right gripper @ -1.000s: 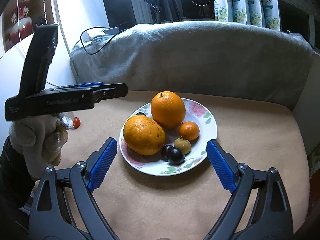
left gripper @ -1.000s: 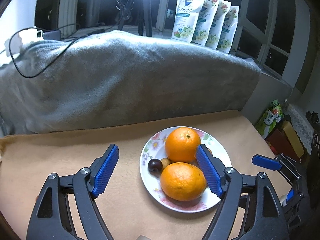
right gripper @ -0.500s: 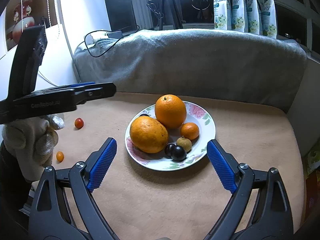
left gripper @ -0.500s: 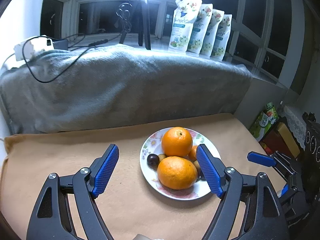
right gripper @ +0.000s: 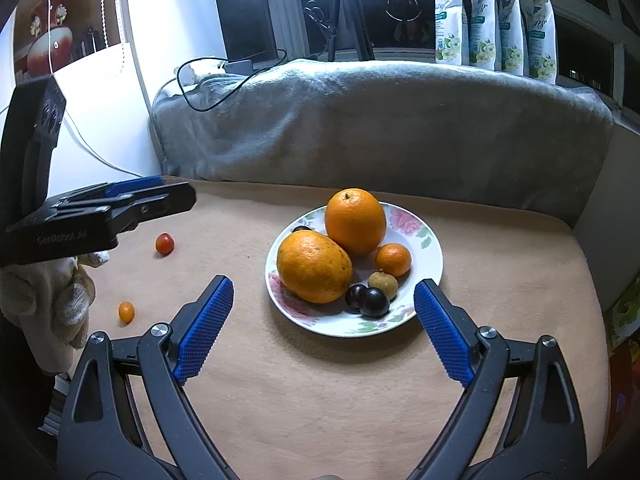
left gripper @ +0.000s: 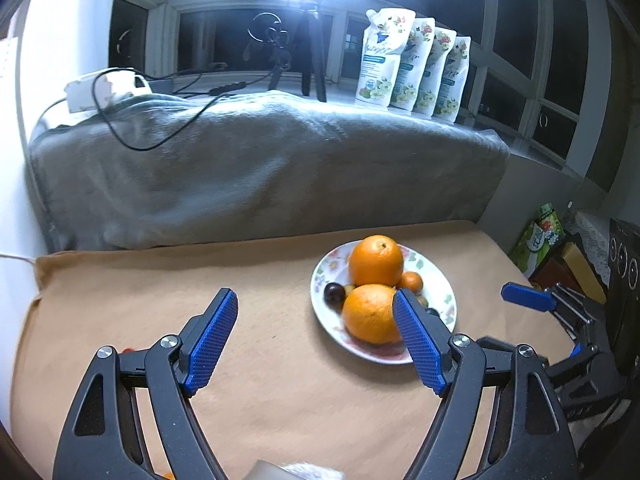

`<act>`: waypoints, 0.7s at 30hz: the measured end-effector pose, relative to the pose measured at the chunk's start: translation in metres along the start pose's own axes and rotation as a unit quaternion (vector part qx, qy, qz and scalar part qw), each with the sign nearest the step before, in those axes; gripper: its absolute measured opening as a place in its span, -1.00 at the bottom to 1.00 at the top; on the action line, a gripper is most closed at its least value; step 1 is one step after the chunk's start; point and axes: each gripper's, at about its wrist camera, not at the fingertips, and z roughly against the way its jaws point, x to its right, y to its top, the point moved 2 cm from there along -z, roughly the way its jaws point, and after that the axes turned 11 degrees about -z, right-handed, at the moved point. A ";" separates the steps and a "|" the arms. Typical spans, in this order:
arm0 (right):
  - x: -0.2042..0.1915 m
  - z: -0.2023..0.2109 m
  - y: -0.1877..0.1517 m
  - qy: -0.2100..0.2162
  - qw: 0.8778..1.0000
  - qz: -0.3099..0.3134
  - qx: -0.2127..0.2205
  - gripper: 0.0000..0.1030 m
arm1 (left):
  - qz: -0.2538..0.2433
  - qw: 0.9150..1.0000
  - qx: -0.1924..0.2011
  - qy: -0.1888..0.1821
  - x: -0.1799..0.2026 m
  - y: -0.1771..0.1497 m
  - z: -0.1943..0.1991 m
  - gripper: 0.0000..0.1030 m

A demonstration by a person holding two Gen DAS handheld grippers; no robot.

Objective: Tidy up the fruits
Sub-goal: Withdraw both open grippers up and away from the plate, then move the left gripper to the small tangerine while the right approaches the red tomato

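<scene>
Both the left gripper (left gripper: pixel 316 336) and the right gripper (right gripper: pixel 324 328) are hovering released and empty near the plate (right gripper: pixel 430 256) of fruit, while a cherry tomato (right gripper: pixel 164 243) and a kumquat (right gripper: pixel 126 312) are lying loose on the mat (right gripper: pixel 320 392).

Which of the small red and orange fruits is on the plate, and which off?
Both off: the small red fruit and small orange fruit lie on the tan cloth, left of the floral plate.
</scene>
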 end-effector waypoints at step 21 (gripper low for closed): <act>-0.072 -0.026 0.008 0.045 0.998 0.049 0.005 0.82 | 0.085 0.994 -0.022 0.068 -0.084 -0.092 0.056 0.55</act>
